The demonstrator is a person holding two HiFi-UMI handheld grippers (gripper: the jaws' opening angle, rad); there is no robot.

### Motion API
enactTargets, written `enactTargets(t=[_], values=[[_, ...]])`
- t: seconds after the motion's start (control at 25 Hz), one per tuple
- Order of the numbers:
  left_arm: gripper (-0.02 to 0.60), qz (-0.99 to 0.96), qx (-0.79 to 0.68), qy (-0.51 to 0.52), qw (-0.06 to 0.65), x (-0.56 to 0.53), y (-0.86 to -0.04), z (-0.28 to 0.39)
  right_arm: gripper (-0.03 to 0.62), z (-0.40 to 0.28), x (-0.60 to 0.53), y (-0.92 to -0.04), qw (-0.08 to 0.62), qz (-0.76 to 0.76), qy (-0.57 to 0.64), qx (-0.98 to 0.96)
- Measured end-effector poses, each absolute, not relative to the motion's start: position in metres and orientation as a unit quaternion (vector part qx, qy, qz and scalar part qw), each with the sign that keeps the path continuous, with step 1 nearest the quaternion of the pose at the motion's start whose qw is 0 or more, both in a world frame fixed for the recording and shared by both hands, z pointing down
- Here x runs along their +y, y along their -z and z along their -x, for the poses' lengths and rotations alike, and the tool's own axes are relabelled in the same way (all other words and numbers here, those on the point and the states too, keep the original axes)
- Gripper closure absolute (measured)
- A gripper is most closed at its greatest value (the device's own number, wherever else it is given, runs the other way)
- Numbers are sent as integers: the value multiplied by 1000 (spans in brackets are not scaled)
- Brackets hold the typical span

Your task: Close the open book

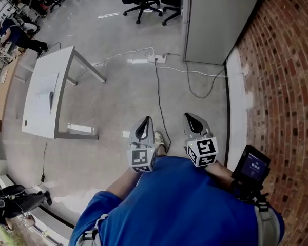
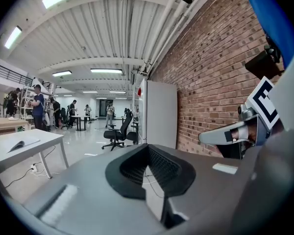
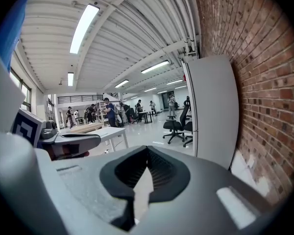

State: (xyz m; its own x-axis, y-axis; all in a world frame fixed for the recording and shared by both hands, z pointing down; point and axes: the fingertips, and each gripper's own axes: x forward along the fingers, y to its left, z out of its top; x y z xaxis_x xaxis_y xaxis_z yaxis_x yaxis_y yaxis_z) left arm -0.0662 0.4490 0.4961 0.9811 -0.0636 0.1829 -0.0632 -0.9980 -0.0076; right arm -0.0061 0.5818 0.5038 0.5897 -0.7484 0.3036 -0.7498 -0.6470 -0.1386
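Left gripper [image 1: 145,124] and right gripper [image 1: 193,122]: jaws together, empty. I hold them near the body, since nothing is within reach. The open book [image 1: 50,98] lies on the white table [image 1: 37,119], well apart on the left, so I judge approach comes first.

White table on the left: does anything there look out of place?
Only an open book lying on the white table, its pages spread. Nothing there looks spilled, askew or damaged.
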Motion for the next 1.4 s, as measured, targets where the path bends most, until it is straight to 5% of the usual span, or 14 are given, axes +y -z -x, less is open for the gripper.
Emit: enactTargets(t=[0.56, 1.4], values=[[575, 997, 13, 75, -2, 289, -488, -41, 591, -100, 425, -486, 12, -904, -148, -401], [575, 991, 90, 98, -9, 237, -498, -208, 591, -285, 362, -487, 16, -874, -150, -463]])
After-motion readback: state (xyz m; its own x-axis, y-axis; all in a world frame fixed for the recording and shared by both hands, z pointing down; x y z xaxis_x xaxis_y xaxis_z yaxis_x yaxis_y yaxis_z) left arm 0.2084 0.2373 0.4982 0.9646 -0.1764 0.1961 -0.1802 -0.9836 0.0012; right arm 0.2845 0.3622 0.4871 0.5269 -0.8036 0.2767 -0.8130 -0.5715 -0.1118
